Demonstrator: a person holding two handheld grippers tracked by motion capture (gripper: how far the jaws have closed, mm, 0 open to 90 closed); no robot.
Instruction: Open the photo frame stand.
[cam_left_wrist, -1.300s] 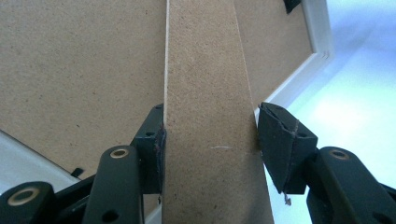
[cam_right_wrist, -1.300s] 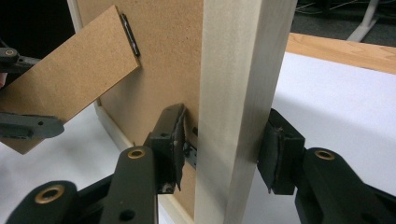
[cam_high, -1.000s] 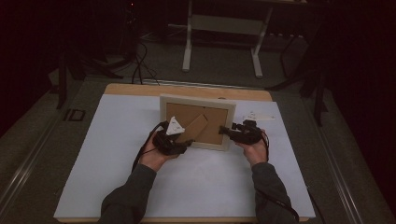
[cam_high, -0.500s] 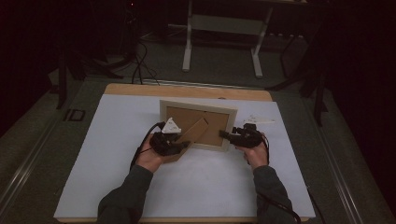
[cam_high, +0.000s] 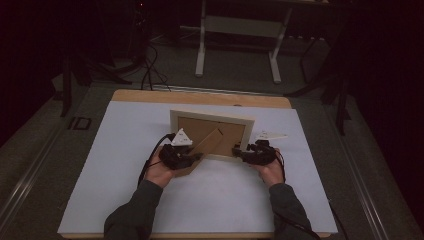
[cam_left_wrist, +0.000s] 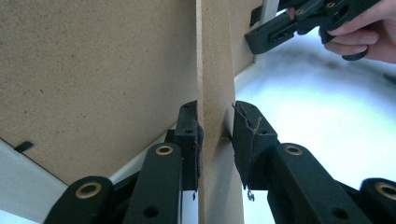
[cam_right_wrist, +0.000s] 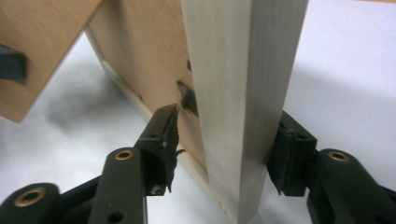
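Observation:
A pale wooden picture frame (cam_high: 212, 116) stands on the table with its brown back toward me. Its brown stand leg (cam_high: 210, 142) slants out toward my left gripper (cam_high: 192, 156). In the left gripper view, that gripper (cam_left_wrist: 215, 135) has just been closing, and both pads now press on the leg (cam_left_wrist: 214, 70). My right gripper (cam_high: 239, 151) is at the frame's right side. In the right gripper view its jaws (cam_right_wrist: 226, 135) straddle the pale side rail (cam_right_wrist: 233, 70). They have been opening: the right pad touches and the left stands off.
A white mat (cam_high: 125, 165) covers the wooden table (cam_high: 200, 97), with room on every side of the frame. Beyond the far edge stand metal table legs (cam_high: 202, 45), and cables (cam_high: 150, 65) lie on the dark floor.
The left jaws have closed onto the stand leg. The right hand has sunk a little along the frame's right side. The stand leg now shows swung out from the back.

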